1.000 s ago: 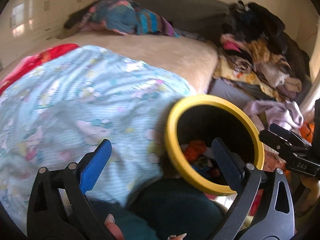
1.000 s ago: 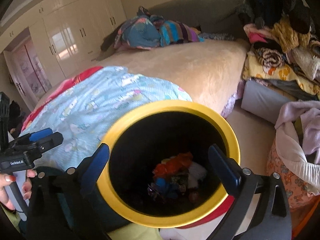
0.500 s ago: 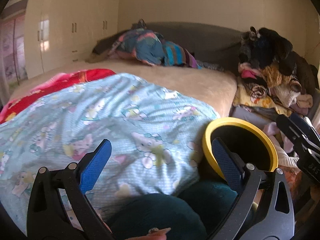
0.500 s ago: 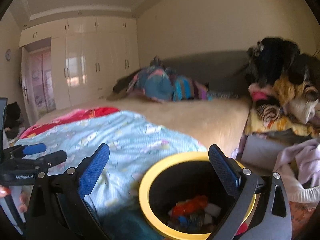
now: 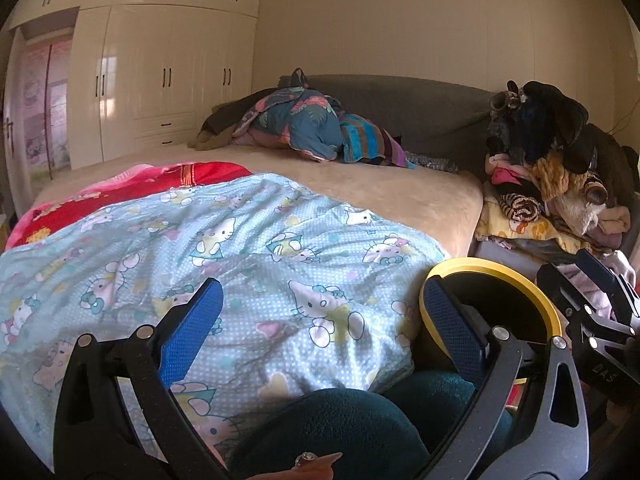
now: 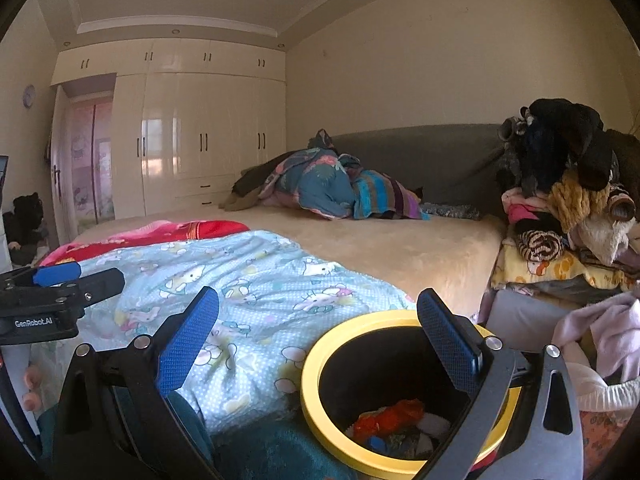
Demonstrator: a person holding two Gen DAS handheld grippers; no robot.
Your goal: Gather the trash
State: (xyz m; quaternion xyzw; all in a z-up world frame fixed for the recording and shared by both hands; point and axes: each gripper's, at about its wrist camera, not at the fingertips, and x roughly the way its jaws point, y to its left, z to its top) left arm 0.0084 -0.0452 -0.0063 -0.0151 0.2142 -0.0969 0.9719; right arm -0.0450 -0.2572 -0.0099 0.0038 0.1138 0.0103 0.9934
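A black trash bin with a yellow rim (image 6: 320, 364) stands beside the bed at lower right; orange, white and blue trash (image 6: 390, 420) lies inside it. The bin also shows in the left wrist view (image 5: 532, 288). My right gripper (image 6: 318, 328) is open and empty, held above and in front of the bin. My left gripper (image 5: 322, 316) is open and empty over the blue Hello Kitty blanket (image 5: 240, 248). Each gripper shows at the edge of the other's view.
A bed with a beige cover (image 6: 392, 248) fills the middle, with a red blanket (image 6: 160, 232) and bundled bedding (image 6: 328, 188) on it. A tall pile of clothes (image 6: 568, 200) stands at right. White wardrobes (image 6: 192, 140) line the far wall.
Both grippers have tilted up and pulled back from the bin, so the room and far wall come into view. Both stay open and empty.
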